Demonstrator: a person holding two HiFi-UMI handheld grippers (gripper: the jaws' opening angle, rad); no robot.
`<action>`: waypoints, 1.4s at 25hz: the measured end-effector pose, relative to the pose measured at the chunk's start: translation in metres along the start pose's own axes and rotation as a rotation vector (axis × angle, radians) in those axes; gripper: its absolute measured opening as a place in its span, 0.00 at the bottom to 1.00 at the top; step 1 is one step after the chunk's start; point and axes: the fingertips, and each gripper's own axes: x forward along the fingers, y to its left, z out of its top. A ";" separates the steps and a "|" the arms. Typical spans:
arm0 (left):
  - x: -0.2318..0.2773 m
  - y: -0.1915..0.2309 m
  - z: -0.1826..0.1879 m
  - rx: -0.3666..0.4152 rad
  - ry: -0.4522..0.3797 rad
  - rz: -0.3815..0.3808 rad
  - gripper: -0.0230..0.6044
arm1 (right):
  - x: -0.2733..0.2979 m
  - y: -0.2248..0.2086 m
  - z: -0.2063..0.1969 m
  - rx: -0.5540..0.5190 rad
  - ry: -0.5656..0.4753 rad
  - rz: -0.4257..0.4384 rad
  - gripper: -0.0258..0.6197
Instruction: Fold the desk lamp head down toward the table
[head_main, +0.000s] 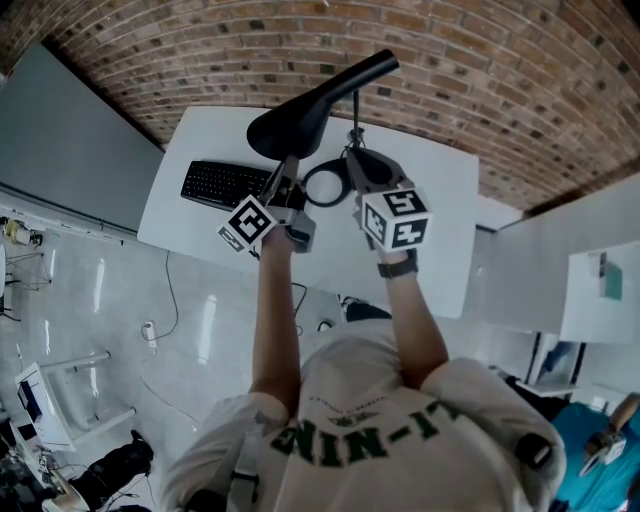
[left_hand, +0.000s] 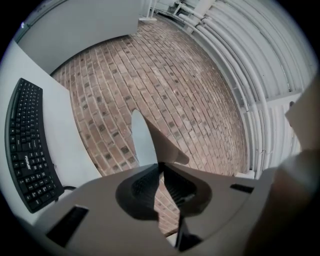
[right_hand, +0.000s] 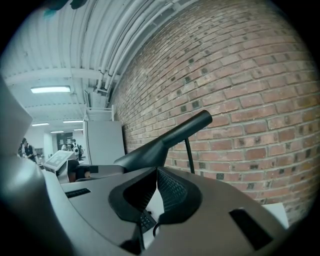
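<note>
The black desk lamp has a long flat head (head_main: 295, 120) that tilts up to the right on a thin stem (head_main: 356, 115) above a ring base (head_main: 325, 185). My left gripper (head_main: 287, 172) reaches up under the head's lower end. In the left gripper view the head's thin edge (left_hand: 150, 140) is pinched at the tips of the left gripper (left_hand: 161, 167). My right gripper (head_main: 352, 158) sits beside the stem near the ring. In the right gripper view the tips of the right gripper (right_hand: 157, 172) meet with nothing between them, and the lamp head (right_hand: 150, 150) and stem (right_hand: 189, 155) lie beyond.
The white table (head_main: 430, 230) stands against a brick wall (head_main: 200, 50). A black keyboard (head_main: 222, 183) lies at the table's left, close to my left gripper. A grey partition (head_main: 70, 140) borders the left side.
</note>
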 end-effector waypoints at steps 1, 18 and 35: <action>0.001 0.002 -0.002 -0.011 0.000 -0.002 0.08 | 0.000 0.000 -0.001 -0.001 0.003 -0.001 0.05; 0.020 0.025 -0.038 -0.219 0.013 -0.065 0.10 | 0.003 -0.018 -0.018 0.004 0.046 -0.020 0.05; 0.046 0.041 -0.073 -0.366 0.038 -0.097 0.10 | 0.006 -0.052 -0.039 0.046 0.082 -0.061 0.05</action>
